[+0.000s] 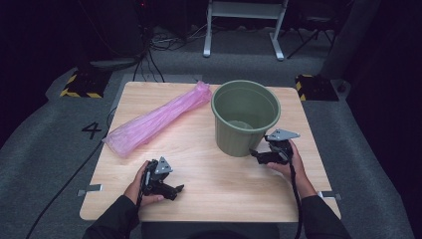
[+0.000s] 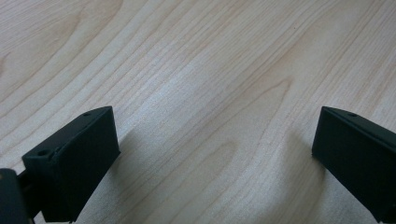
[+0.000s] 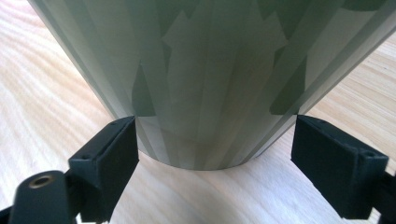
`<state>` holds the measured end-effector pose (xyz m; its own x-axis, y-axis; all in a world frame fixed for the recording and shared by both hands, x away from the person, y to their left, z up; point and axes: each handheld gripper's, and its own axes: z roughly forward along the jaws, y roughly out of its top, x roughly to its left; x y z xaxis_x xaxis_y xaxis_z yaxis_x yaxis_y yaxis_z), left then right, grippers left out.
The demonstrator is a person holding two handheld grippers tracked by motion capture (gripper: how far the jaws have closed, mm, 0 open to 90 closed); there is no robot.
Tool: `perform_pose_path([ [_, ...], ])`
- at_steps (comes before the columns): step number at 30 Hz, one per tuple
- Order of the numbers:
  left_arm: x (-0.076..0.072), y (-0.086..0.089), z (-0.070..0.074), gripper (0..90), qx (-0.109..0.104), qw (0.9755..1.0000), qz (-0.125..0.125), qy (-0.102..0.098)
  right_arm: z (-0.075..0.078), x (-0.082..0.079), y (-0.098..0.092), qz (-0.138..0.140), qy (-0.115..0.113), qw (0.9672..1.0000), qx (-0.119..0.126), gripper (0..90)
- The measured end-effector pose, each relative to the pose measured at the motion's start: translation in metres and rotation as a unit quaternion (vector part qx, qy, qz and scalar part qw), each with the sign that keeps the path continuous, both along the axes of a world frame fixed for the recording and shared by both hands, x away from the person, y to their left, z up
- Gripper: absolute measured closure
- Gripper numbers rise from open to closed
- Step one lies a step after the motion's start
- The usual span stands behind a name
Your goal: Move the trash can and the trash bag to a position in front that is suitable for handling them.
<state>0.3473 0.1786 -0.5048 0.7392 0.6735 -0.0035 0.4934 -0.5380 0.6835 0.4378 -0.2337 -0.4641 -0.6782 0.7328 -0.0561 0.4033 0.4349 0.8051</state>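
A green plastic bucket (image 1: pixel 245 117) stands upright on the wooden table (image 1: pixel 209 174), right of centre. A pink plastic bag (image 1: pixel 158 117), rolled long, lies to its left, running from the back toward the left edge. My right gripper (image 1: pixel 263 156) is open and sits low at the bucket's right foot. In the right gripper view the bucket's base (image 3: pixel 205 93) stands between the jaws, which flank it without clearly pressing it. My left gripper (image 1: pixel 171 189) is open near the front left, over bare wood (image 2: pixel 201 93), with nothing between its jaws.
The table is surrounded by grey carpet with black cables (image 1: pixel 149 55) at the back left. A white table frame (image 1: pixel 244 25) stands behind. Yellow-and-black striped blocks (image 1: pixel 82 84) sit at both far corners. Bare wood lies between the two grippers.
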Motion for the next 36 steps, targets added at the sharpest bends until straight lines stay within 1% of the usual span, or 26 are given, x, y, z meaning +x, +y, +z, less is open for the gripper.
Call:
perform_pose_path([
  [3, 0.001, 0.001, 0.001, 0.6, 0.001, 1.0000, -0.007, 0.004, 0.000, 0.002, 0.004, -0.004, 0.001, 0.9999, 0.010, 15.8],
  [5, 0.001, 0.002, 0.001, 1.3, 0.003, 0.9999, -0.008, 0.006, -0.001, 0.001, 0.003, -0.003, -0.001, 1.0000, 0.005, 18.0],
  [6, 0.001, 0.003, 0.002, 2.2, 0.002, 1.0000, -0.007, 0.006, -0.002, 0.000, 0.002, -0.001, 0.001, 1.0000, 0.000, 17.6],
  [7, 0.001, 0.004, 0.003, 4.2, 0.006, 0.9999, -0.008, 0.005, -0.003, -0.001, -0.001, 0.000, 0.002, 1.0000, -0.003, 17.4],
  [8, 0.000, 0.006, 0.004, 7.2, 0.003, 1.0000, -0.007, 0.005, -0.005, -0.002, -0.004, 0.001, 0.005, 1.0000, -0.005, 17.4],
  [9, 0.000, 0.008, 0.005, 13.2, -0.001, 1.0000, -0.001, -0.001, -0.007, -0.002, -0.007, 0.001, 0.011, 0.9999, -0.008, 17.2],
  [10, 0.000, 0.009, 0.006, 20.4, 0.001, 1.0000, 0.003, -0.005, -0.009, -0.002, -0.010, 0.001, 0.024, 0.9997, -0.008, 16.5],
  [11, 0.000, 0.010, 0.007, 20.2, 0.004, 0.9999, 0.008, -0.006, -0.011, -0.002, -0.014, 0.000, 0.034, 0.9994, -0.006, 16.2],
  [12, 0.000, 0.011, 0.007, 14.5, 0.006, 0.9999, 0.011, -0.005, -0.014, -0.003, -0.018, 0.000, 0.034, 0.9994, -0.006, 17.1],
  [13, 0.000, 0.012, 0.007, 14.4, 0.010, 0.9998, 0.012, -0.009, -0.016, -0.005, -0.021, 0.001, 0.033, 0.9994, -0.013, 17.5],
  [14, 0.000, 0.013, 0.008, 19.2, 0.012, 0.9997, 0.014, -0.014, -0.018, -0.006, -0.023, 0.001, 0.038, 0.9991, -0.021, 17.2],
  [15, 0.000, 0.014, 0.009, 18.6, 0.014, 0.9997, 0.014, -0.015, -0.021, -0.007, -0.025, 0.002, 0.042, 0.9988, -0.026, 16.9],
  [16, 0.001, 0.014, 0.009, 14.5, 0.018, 0.9996, 0.014, -0.016, -0.022, -0.008, -0.027, 0.002, 0.051, 0.9983, -0.028, 16.2],
  [17, 0.001, 0.014, 0.009, 17.4, 0.021, 0.9995, 0.014, -0.017, -0.023, -0.009, -0.029, 0.003, 0.059, 0.9979, -0.027, 16.0],
  [18, 0.001, 0.014, 0.009, 18.6, 0.021, 0.9995, 0.010, -0.019, -0.024, -0.011, -0.030, 0.004, 0.058, 0.9980, -0.026, 16.1],
  [19, 0.000, 0.015, 0.010, 17.2, 0.024, 0.9995, 0.007, -0.021, -0.025, -0.013, -0.031, 0.006, 0.057, 0.9980, -0.026, 16.3],
  [20, 0.000, 0.016, 0.011, 15.8, 0.023, 0.9995, 0.005, -0.023, -0.027, -0.015, -0.032, 0.008, 0.062, 0.9976, -0.029, 16.3],
  [21, 0.000, 0.017, 0.012, 17.5, 0.023, 0.9994, 0.007, -0.026, -0.030, -0.017, -0.031, 0.010, 0.065, 0.9971, -0.038, 16.1],
  [22, 0.000, 0.018, 0.013, 18.3, 0.024, 0.9992, 0.010, -0.031, -0.034, -0.020, -0.031, 0.011, 0.075, 0.9960, -0.049, 15.3],
  [23, 0.000, 0.020, 0.015, 18.3, 0.023, 0.9990, 0.013, -0.035, -0.034, -0.020, -0.031, 0.011, 0.075, 0.9960, -0.049, 15.3],
  [24, 0.001, 0.023, 0.016, 18.0, 0.020, 0.9990, 0.016, -0.037, -0.034, -0.021, -0.032, 0.011, 0.079, 0.9960, -0.040, 15.7],
  [28, 0.003, 0.033, 0.020, 17.5, 0.020, 0.9980, 0.037, -0.048, -0.036, -0.026, -0.033, 0.015, 0.070, 0.9968, -0.035, 15.8],
  [29, 0.004, 0.035, 0.021, 17.0, 0.014, 0.9977, 0.045, -0.049, -0.036, -0.026, -0.033, 0.014, 0.069, 0.9970, -0.034, 15.6],
  [31, 0.006, 0.041, 0.024, 17.0, 0.010, 0.9973, 0.052, -0.050, -0.037, -0.027, -0.033, 0.013, 0.067, 0.9971, -0.032, 15.4],
  [33, 0.007, 0.046, 0.028, 17.2, 0.004, 0.9963, 0.064, -0.057, -0.038, -0.027, -0.033, 0.012, 0.065, 0.9973, -0.030, 15.3],
  [36, 0.007, 0.051, 0.032, 17.2, 0.008, 0.9949, 0.072, -0.069, -0.038, -0.028, -0.034, 0.013, 0.062, 0.9976, -0.026, 15.1],
])
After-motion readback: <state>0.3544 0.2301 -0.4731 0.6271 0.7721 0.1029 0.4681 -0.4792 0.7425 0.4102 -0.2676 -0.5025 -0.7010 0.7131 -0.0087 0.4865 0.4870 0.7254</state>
